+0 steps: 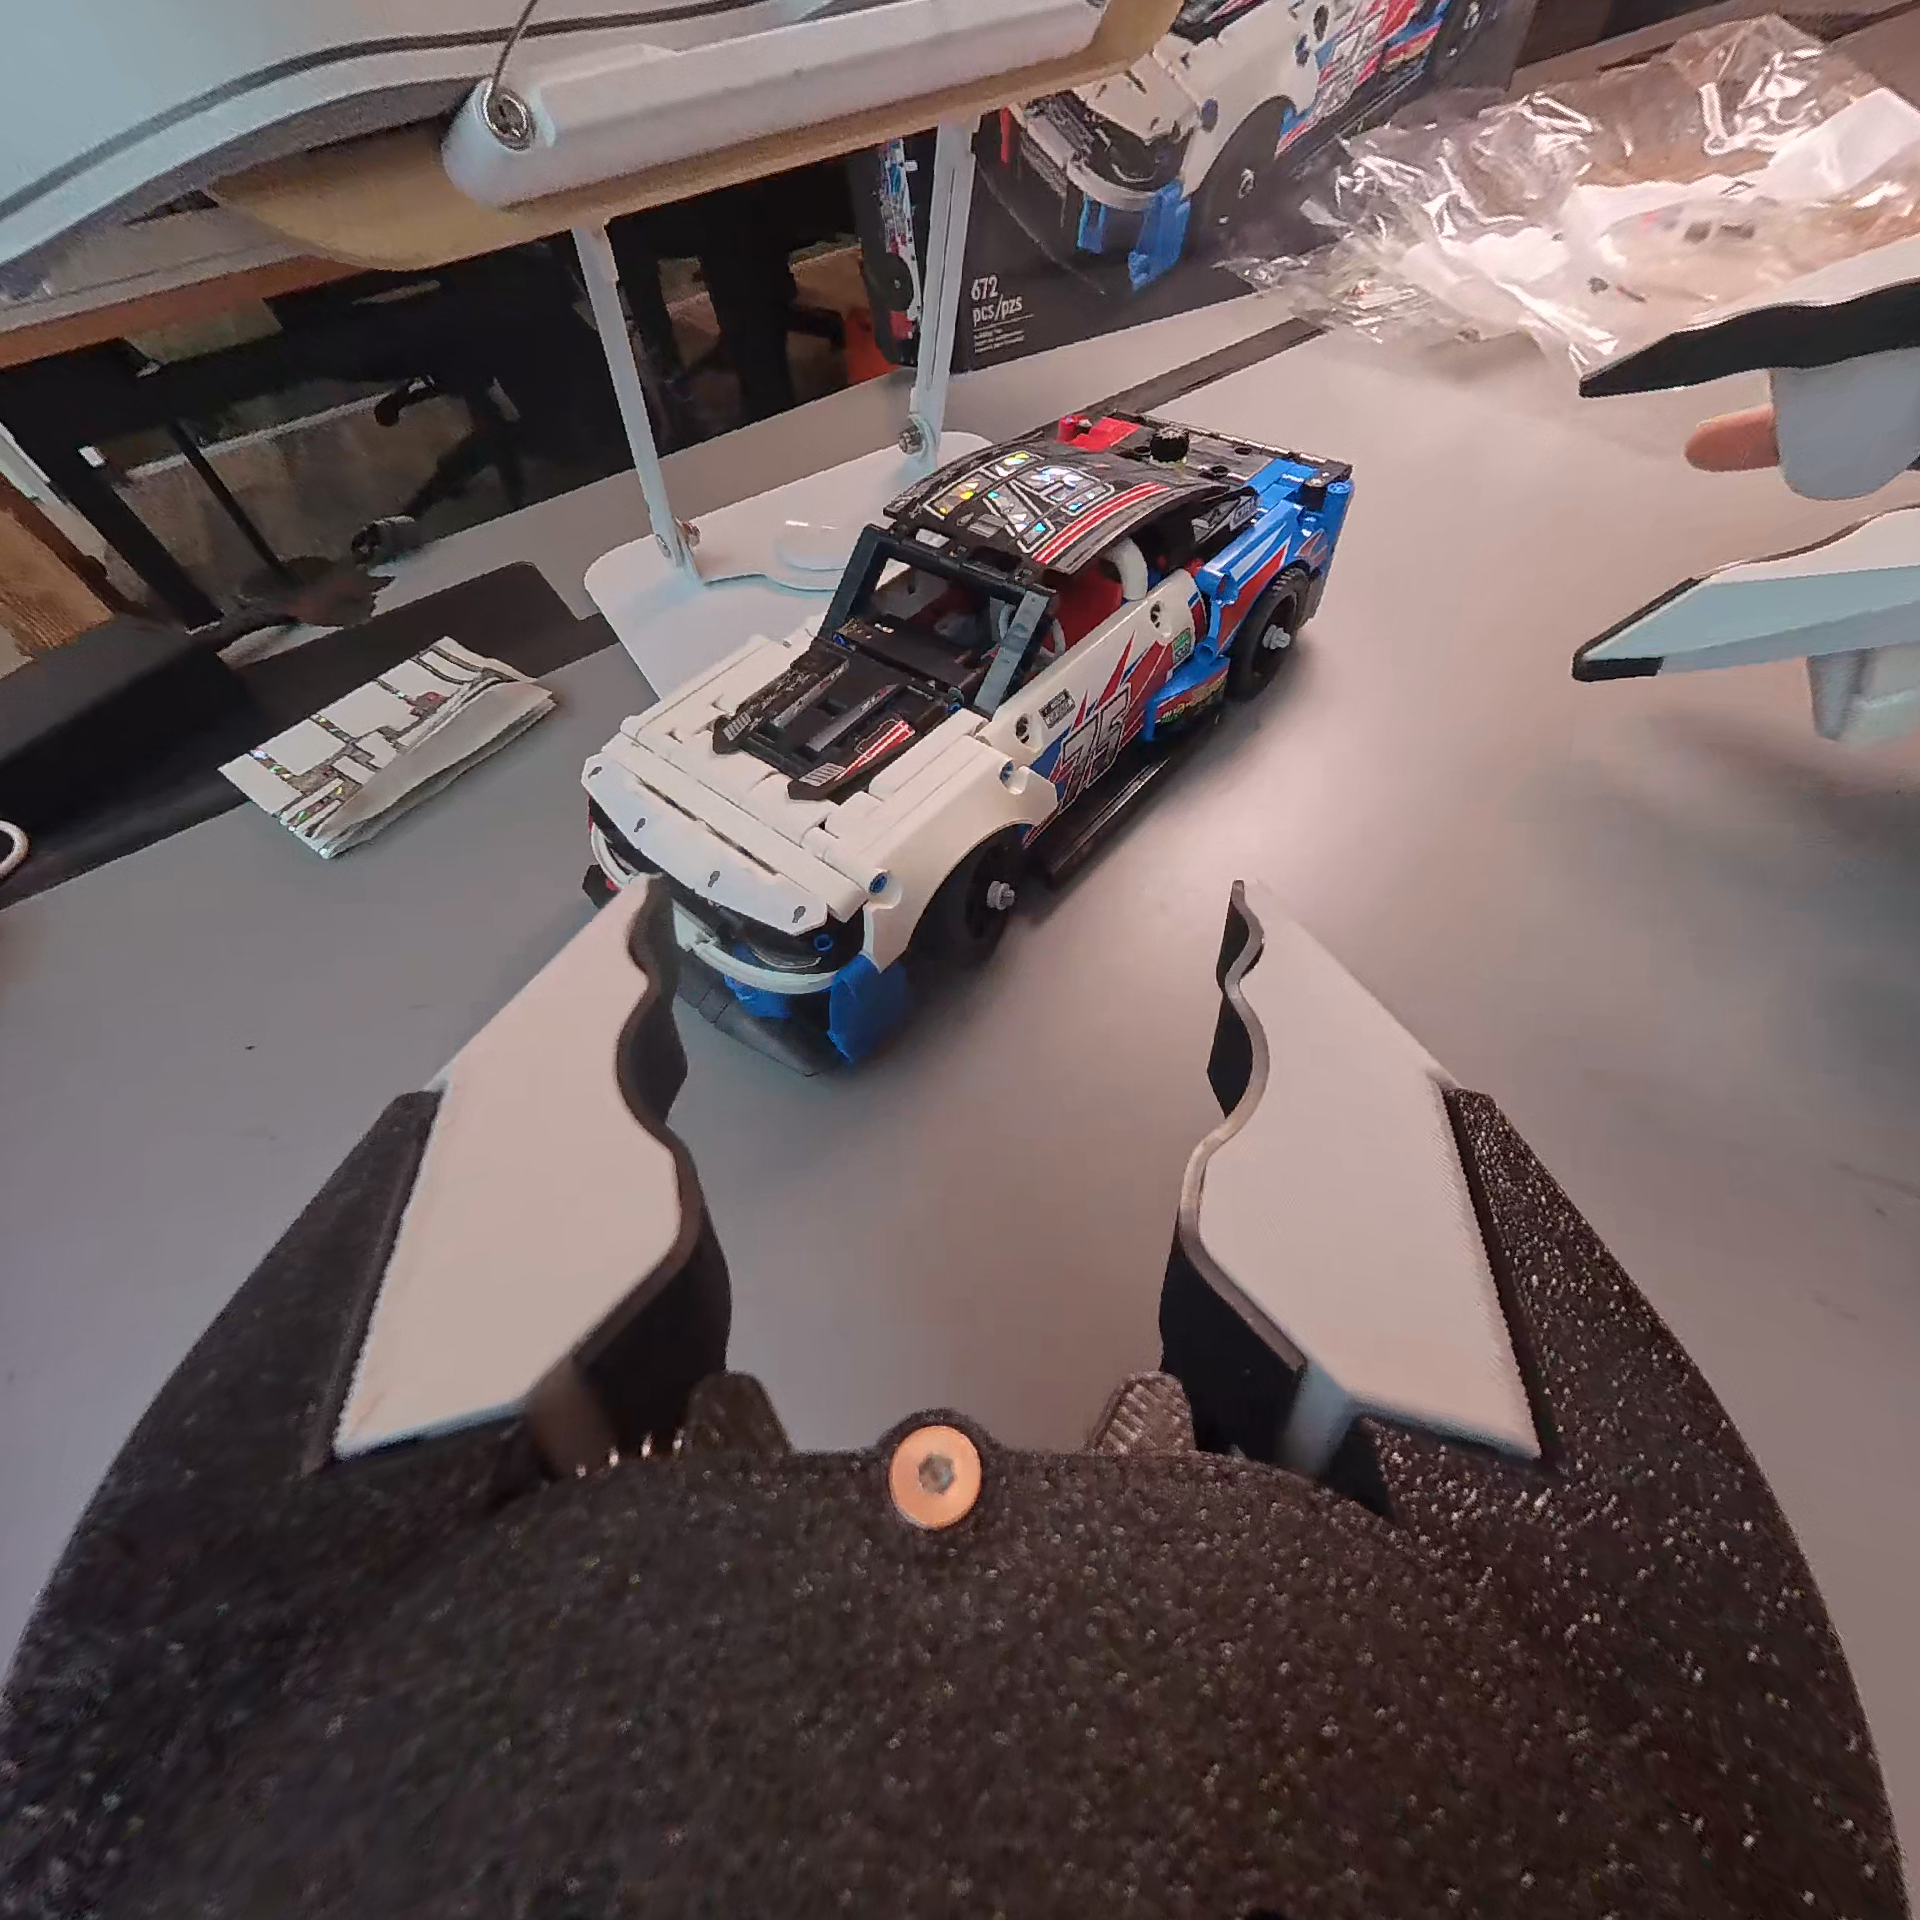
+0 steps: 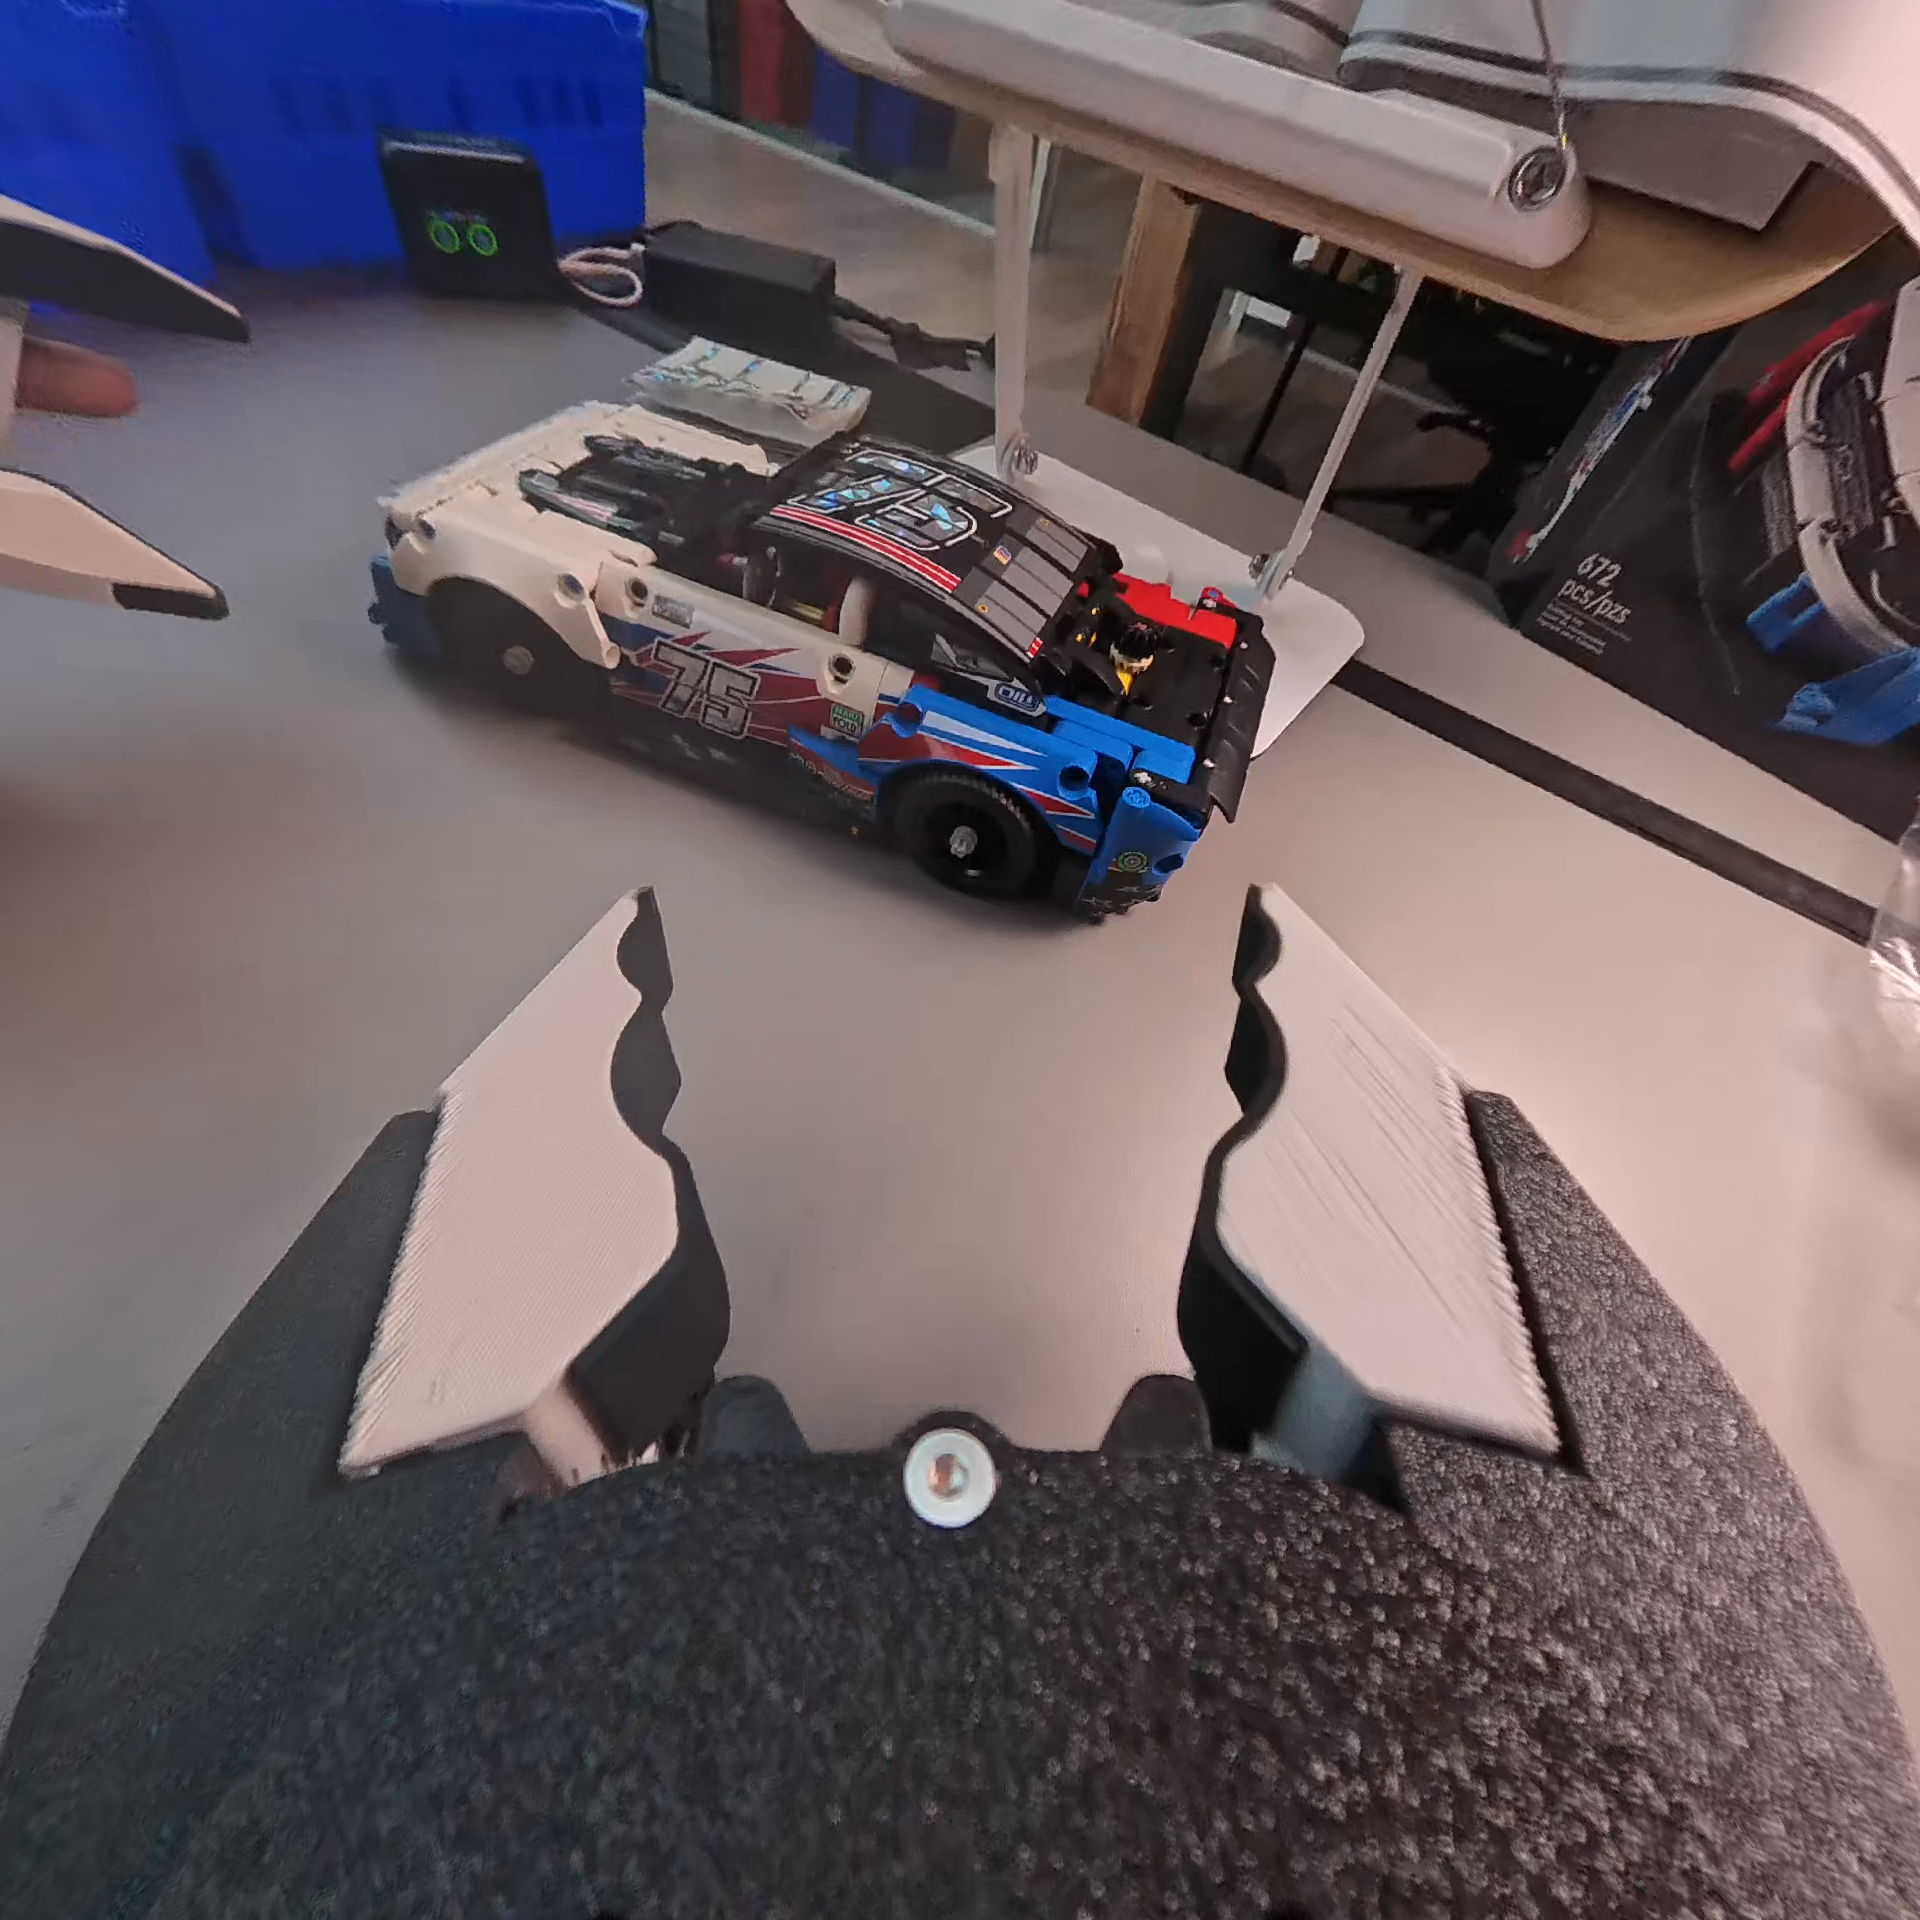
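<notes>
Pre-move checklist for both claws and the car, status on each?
1. Left claw open and empty: ok.
2. Right claw open and empty: ok.
3. Car upright on its wheels on the table: ok.
4. Left claw clear of the car: cannot tell; one fingertip overlaps the front bumper in the left wrist view.
5. Right claw clear of the car: ok; bare table shows between its tips and the car's rear wheel.
6. Space around the car: not ok; a stand base sits right behind it, with a folded sheet close to its front.
</notes>
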{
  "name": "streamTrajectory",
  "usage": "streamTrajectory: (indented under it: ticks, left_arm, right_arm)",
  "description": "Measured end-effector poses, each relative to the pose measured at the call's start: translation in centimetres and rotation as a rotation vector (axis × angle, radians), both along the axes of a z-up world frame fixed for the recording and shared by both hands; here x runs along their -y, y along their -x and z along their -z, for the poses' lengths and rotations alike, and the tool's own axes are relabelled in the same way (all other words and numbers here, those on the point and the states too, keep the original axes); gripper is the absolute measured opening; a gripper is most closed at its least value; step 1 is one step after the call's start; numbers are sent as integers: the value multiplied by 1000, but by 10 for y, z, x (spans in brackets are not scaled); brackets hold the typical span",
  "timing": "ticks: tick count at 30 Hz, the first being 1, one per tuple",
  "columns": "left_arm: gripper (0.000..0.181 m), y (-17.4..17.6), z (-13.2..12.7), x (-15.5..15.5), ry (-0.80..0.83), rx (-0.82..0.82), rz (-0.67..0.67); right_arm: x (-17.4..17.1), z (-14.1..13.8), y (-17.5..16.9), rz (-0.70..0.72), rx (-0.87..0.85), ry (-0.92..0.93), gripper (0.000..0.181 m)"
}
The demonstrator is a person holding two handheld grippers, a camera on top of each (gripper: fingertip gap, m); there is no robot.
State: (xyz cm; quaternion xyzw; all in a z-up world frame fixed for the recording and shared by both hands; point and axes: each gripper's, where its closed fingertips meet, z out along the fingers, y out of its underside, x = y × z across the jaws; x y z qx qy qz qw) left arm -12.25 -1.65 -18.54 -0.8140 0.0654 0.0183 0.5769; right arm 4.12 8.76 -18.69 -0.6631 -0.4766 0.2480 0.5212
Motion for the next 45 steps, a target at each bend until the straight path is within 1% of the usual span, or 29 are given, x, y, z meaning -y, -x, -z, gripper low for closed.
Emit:
streamTrajectory:
  ticks: [2, 5, 7, 13, 16, 22, 32, 35, 39, 41, 42, 43, 44, 45]
  left_arm:
    - [100, -1, 0, 1, -1, -6, 1]
    - [87, -2, 1, 1, -3, -23, 2]
    - [81, -1, 3, 1, -5, -34, 1]
    - [82, 4, 13, -1, 32, -13, -8]
    - [81, 7, 11, 0, 20, -21, -19]
    - [79, 8, 10, 0, 18, -10, -23]
    - [77, 7, 15, 1, 54, 14, -25]
    - [70, 7, 19, 2, 83, 12, -33]
    - [64, 7, 21, 3, 96, 1, -40]
    - [63, 9, 18, 3, 85, 5, -45]
    - [61, 10, 17, 3, 77, 8, -49]
    - [57, 11, 15, 4, 69, 11, -52]
    - [49, 12, 12, 4, 57, 12, -54]
    - [36, 13, 9, 5, 40, 13, -56]
  right_arm:
    - [2, 3, 1, -12, 3, 22, 108]
    - [5, -1, -1, -26, -20, 8, 96]
    - [6, -4, -2, -30, -36, 1, 91]
    - [6, -8, -5, -22, -64, 0, 87]
    - [6, -11, -7, -21, -81, -5, 84]
    - [5, -14, -7, -17, -104, 0, 83]
    - [-8, -7, -17, 54, -95, 72, 79]
    - [-9, -5, -18, 60, -81, 73, 79]
    - [-7, -6, -18, 59, -69, 39, 73]
    - [-5, -6, -17, 48, -67, 35, 66]
    - [-5, -7, -17, 44, -75, 30, 56]
    - [-3, -11, -17, 33, -94, 18, 38]
    - [-2, -15, -18, 25, -117, 1, 29]
    - [-2, -19, -19, 24, -139, -17, 19]
